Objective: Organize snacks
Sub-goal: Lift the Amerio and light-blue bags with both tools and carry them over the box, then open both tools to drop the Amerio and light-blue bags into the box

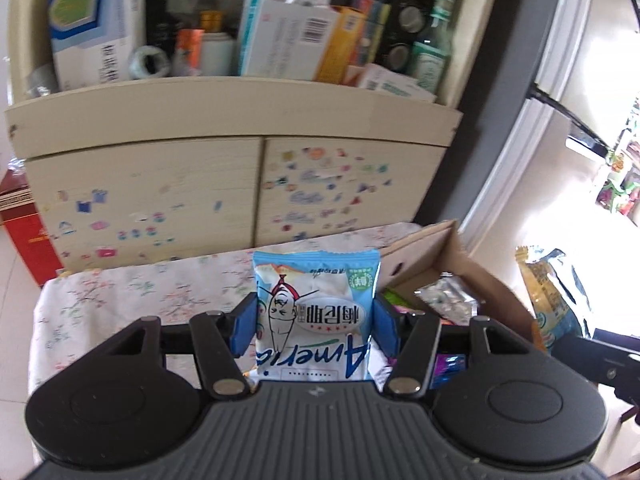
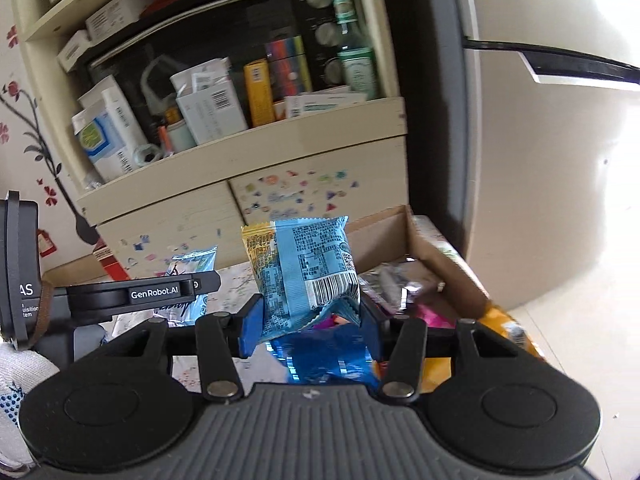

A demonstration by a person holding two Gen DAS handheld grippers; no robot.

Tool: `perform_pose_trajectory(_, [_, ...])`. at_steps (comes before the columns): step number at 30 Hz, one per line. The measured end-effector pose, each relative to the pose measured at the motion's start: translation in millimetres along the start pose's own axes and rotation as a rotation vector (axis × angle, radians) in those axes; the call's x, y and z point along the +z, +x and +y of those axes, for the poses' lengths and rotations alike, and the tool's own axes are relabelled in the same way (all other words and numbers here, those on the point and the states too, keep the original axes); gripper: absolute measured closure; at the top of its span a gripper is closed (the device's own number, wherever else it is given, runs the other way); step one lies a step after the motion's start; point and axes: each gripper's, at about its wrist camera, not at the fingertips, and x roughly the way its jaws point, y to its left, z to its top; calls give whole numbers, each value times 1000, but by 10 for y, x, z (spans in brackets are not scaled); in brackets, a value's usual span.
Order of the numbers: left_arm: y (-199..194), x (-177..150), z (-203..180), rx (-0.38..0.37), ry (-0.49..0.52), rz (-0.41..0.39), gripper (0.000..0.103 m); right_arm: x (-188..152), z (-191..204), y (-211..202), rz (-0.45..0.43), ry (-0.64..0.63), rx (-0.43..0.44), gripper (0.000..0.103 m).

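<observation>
My left gripper (image 1: 316, 326) is shut on a light blue and white snack packet (image 1: 316, 312) with a cartoon figure, held upright above the floral tablecloth (image 1: 120, 300). My right gripper (image 2: 310, 320) is shut on a blue snack packet (image 2: 308, 276) showing its barcode side, with a yellow edge behind it, held above the table near the cardboard box (image 2: 400, 236). The box (image 1: 440, 256) holds several snack packets. The left gripper's body (image 2: 140, 292) shows at the left of the right wrist view, with its packet (image 2: 192, 264) behind it.
A cream cabinet (image 1: 240, 128) with sticker-covered doors stands behind the table, its shelf full of boxes and a green bottle (image 1: 434, 40). A yellow snack bag (image 1: 548, 296) is at the right. A red box (image 1: 24, 232) sits on the floor at left.
</observation>
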Motion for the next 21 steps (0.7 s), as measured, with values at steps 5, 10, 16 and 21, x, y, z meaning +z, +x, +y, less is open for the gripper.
perform_pose_trajectory(5, [41,26,-185,-26,61,-11,45,31,-203,-88,-15,38,-29,46])
perform_pose_trajectory(10, [120,43,-337,-65,86,-5,45,43,-376,-109,-17,89,-66,46])
perform_pose_trajectory(16, [223,70,-615,-123,130,-19,45,32,-480,-70,-6,146,-90,46])
perform_pose_trajectory(21, [326,59,-847,-173,172,-52,27,14,-519,23,6,168,-124,42])
